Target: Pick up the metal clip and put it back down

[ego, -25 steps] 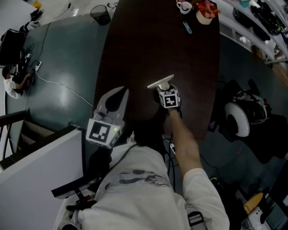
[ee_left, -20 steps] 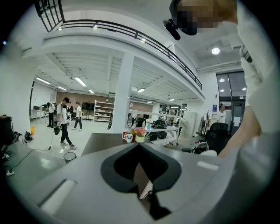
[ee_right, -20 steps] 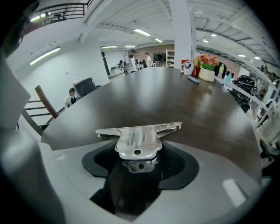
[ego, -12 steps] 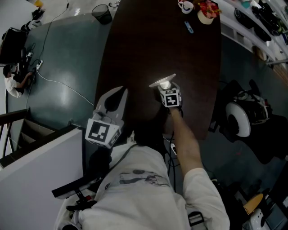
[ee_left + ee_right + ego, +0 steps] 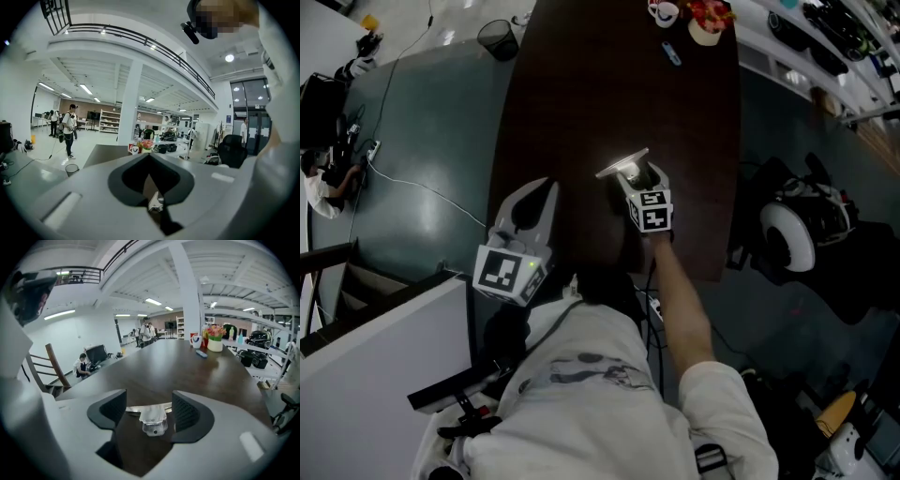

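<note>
The metal clip (image 5: 152, 419), a shiny flat bar with a folded handle, sits between the pads of my right gripper (image 5: 149, 398). The bar's two ends reach both pads, and the dark table shows below it. Those jaws have just been opening a little, with the clip still between them. In the head view the clip (image 5: 622, 163) glints at the tip of the right gripper (image 5: 630, 174), above the brown table (image 5: 609, 84). My left gripper (image 5: 546, 186) hovers at the table's left edge with its tips together and nothing in it. The left gripper view shows its jaws closed (image 5: 149, 154).
At the table's far end stand a mug (image 5: 661, 11), a pot of flowers (image 5: 705, 21) and a small blue object (image 5: 672, 53). A waste bin (image 5: 497, 37) and a cable lie on the floor to the left. An office chair (image 5: 792, 230) stands to the right.
My right gripper has risen from the table with the clip still at its tip. The left gripper has stayed where it was.
</note>
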`<state>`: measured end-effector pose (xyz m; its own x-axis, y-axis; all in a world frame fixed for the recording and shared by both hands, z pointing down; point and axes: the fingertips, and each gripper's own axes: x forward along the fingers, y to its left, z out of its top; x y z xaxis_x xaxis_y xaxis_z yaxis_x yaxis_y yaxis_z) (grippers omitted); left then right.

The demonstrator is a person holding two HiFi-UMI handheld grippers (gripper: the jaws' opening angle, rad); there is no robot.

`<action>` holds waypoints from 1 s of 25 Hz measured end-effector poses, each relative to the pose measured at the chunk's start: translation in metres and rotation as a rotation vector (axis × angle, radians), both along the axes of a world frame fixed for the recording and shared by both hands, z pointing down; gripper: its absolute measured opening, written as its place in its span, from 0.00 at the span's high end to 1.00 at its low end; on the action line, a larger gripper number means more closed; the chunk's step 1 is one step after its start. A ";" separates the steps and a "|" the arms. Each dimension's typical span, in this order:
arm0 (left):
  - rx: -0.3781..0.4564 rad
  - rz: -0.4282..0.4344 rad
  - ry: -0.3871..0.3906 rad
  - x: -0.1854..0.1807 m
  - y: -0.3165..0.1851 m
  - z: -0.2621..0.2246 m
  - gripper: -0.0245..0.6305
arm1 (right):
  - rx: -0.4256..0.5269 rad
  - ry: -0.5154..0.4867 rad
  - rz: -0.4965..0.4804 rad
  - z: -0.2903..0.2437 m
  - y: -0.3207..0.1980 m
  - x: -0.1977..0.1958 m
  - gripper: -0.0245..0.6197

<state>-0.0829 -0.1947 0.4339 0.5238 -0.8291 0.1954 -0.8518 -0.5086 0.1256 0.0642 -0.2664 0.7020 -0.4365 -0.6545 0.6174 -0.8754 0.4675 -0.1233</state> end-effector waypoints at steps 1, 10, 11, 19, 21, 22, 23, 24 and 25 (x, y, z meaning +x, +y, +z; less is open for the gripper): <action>0.003 0.003 0.004 0.003 0.001 -0.001 0.97 | 0.033 -0.006 0.018 -0.015 0.002 0.002 0.52; 0.021 0.026 0.034 0.041 0.025 -0.007 0.97 | 0.303 -0.108 0.220 -0.159 0.061 0.038 0.96; 0.024 0.027 0.038 0.044 0.029 -0.007 0.97 | 0.324 -0.123 0.223 -0.172 0.068 0.039 0.96; 0.016 0.032 0.066 0.074 0.066 0.000 0.97 | 0.442 -0.144 0.152 -0.239 0.133 0.032 0.96; 0.012 0.039 0.068 0.079 0.078 0.003 0.97 | 0.449 -0.147 0.152 -0.244 0.148 0.033 0.96; 0.010 0.041 0.070 0.080 0.083 0.003 0.97 | 0.452 -0.150 0.154 -0.246 0.155 0.035 0.96; 0.010 0.044 0.071 0.081 0.087 0.004 0.97 | 0.454 -0.154 0.156 -0.247 0.160 0.036 0.96; 0.009 0.046 0.071 0.081 0.091 0.005 0.97 | 0.456 -0.157 0.159 -0.247 0.165 0.038 0.96; 0.010 0.047 0.072 0.081 0.094 0.005 0.97 | 0.457 -0.156 0.163 -0.247 0.169 0.039 0.96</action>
<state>-0.0020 -0.1002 0.4384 0.5745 -0.8051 0.1476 -0.8160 -0.5493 0.1800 0.1036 -0.0970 0.4551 -0.3705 -0.9096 0.1878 -0.9288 0.3633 -0.0729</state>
